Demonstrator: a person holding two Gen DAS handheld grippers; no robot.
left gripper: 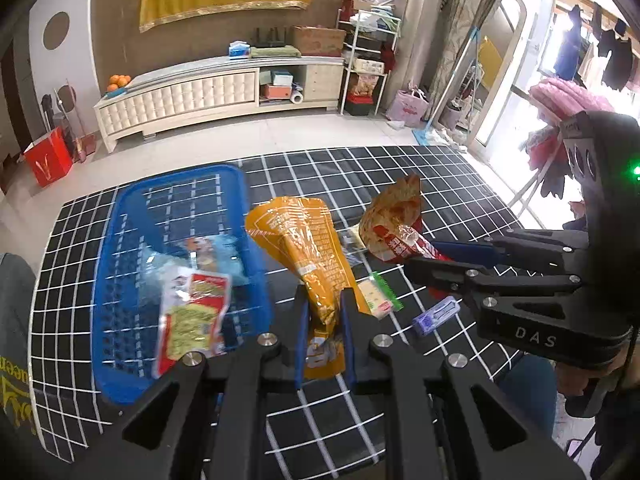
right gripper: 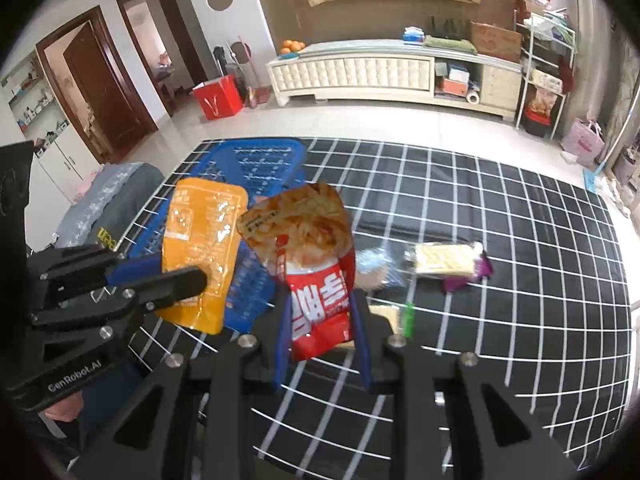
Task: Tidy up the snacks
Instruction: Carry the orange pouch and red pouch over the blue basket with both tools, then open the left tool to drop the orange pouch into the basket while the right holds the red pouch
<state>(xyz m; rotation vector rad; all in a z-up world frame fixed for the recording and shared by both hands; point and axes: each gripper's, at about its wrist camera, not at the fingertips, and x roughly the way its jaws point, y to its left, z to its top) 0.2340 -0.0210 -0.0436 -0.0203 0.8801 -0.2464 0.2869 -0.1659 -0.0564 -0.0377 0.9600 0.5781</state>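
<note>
My left gripper [left gripper: 325,312] is shut on an orange snack bag [left gripper: 304,256] and holds it above the table, just right of the blue basket [left gripper: 132,216]; the bag also shows in the right wrist view [right gripper: 200,248]. My right gripper [right gripper: 320,320] is shut on a red chip bag [right gripper: 312,264] and holds it up beside the orange bag; the chip bag shows in the left wrist view [left gripper: 394,220] too. The basket [right gripper: 256,164] holds a red-and-yellow packet [left gripper: 192,320] and a pale blue packet [left gripper: 208,256].
Loose snacks lie on the black grid tablecloth [right gripper: 500,240]: a yellow-and-purple wafer pack [right gripper: 448,260], a green-edged packet [left gripper: 380,292], a small purple pack [left gripper: 434,316] and a clear wrapper [right gripper: 376,264]. A person's grey clothing [left gripper: 14,320] is at the left table edge.
</note>
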